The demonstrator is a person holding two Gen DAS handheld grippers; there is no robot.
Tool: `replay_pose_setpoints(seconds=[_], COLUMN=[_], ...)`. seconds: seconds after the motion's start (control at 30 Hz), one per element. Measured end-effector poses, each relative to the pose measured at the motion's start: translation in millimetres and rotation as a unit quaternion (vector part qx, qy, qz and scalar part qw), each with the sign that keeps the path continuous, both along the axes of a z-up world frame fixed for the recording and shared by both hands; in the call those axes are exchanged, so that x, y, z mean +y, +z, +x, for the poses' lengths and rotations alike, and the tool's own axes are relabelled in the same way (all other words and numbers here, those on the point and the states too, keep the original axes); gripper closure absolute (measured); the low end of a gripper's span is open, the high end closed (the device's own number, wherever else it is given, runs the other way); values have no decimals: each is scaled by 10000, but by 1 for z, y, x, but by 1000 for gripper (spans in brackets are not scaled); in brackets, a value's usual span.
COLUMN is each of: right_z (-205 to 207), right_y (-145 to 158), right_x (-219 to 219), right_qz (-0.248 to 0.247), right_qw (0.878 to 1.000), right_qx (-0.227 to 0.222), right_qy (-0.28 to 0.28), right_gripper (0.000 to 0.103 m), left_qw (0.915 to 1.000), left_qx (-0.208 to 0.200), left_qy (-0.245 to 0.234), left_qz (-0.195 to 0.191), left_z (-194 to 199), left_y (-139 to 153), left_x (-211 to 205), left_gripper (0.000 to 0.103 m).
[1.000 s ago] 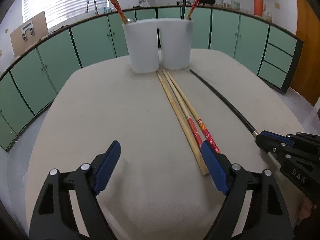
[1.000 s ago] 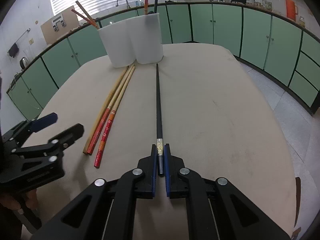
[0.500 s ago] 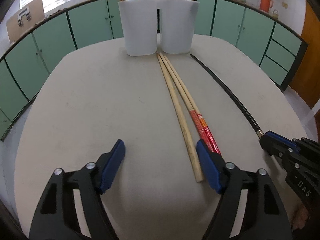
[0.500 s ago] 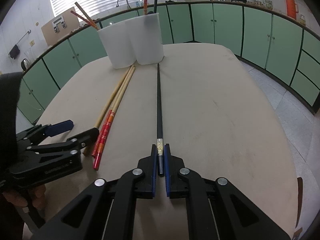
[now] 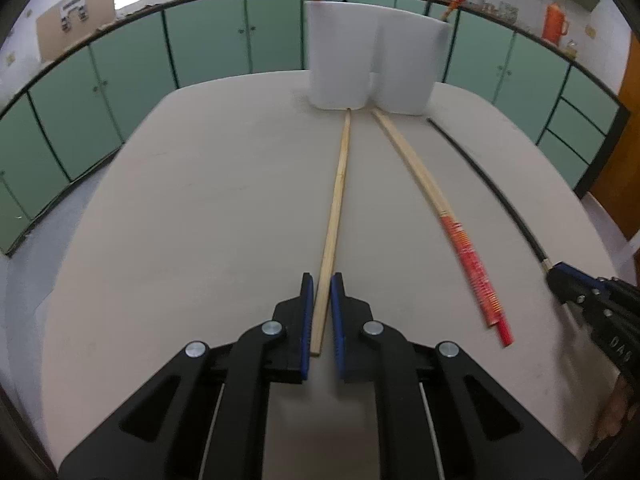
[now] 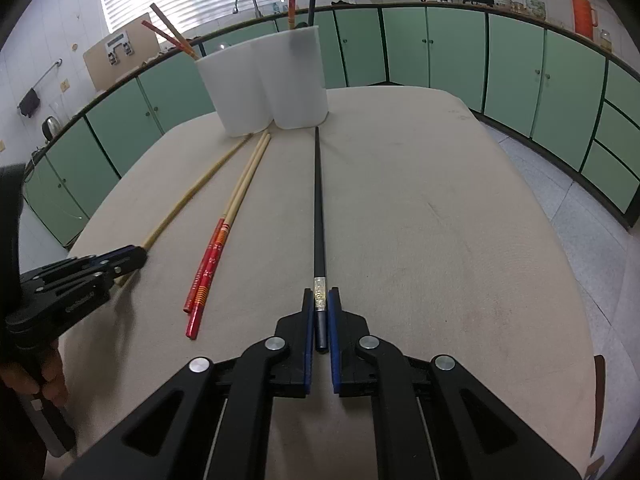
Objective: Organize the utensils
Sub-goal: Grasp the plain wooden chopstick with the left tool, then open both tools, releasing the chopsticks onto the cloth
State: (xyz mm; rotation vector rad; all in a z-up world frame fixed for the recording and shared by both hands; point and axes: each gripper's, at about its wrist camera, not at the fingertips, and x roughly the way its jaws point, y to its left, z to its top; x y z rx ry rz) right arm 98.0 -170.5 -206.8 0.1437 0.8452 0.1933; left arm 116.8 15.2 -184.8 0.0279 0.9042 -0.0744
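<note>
My left gripper [image 5: 319,280] is shut on the near end of a plain wooden chopstick [image 5: 338,196] that lies on the beige table [image 5: 200,208]. My right gripper [image 6: 321,294] is shut on the silver-banded end of a black chopstick [image 6: 319,200], also lying flat. Red-ended chopsticks [image 5: 472,264] lie between them; the right wrist view shows two of them [image 6: 208,264]. A white two-part holder [image 5: 372,68] stands at the far end of the table with several chopsticks upright in it; it also shows in the right wrist view [image 6: 268,84].
Green cabinets [image 5: 200,48] and a counter run around the room behind the table. The table's rounded edge drops to the floor [image 6: 580,184] on the right. A hand grips the left gripper's handle [image 6: 44,376].
My left gripper has closed from wide open onto the plain wooden chopstick, which has swung away from the red-ended pair. My right gripper stays shut on the black chopstick.
</note>
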Motion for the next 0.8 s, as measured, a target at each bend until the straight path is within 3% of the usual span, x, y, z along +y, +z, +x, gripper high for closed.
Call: replay_pose_setpoints(seconds=[0.23,0.53,0.7,0.8], right_z=[6,23,14,2], right_y=[1,0,-2,-2], right_x=[-1,-2,-10,-6], right_qz=[1,68,247,44], right_qw=[9998,9993,9993,10000], right_qx=[56,152,101,66], right_qy=[-202,-329,-247,-53], right_gripper=[96,96,94,92], left_qw=[9994,9996,9998,9998], left_qx=[19,3,-47,-75], left_qy=[347,282,155,58], left_qz=[15,39,-123,-167], left_z=[4,19,10,-2], left_y=[2,0,-1,-1], left_x=[12,10,13,14], left_gripper=[96,96,78,76])
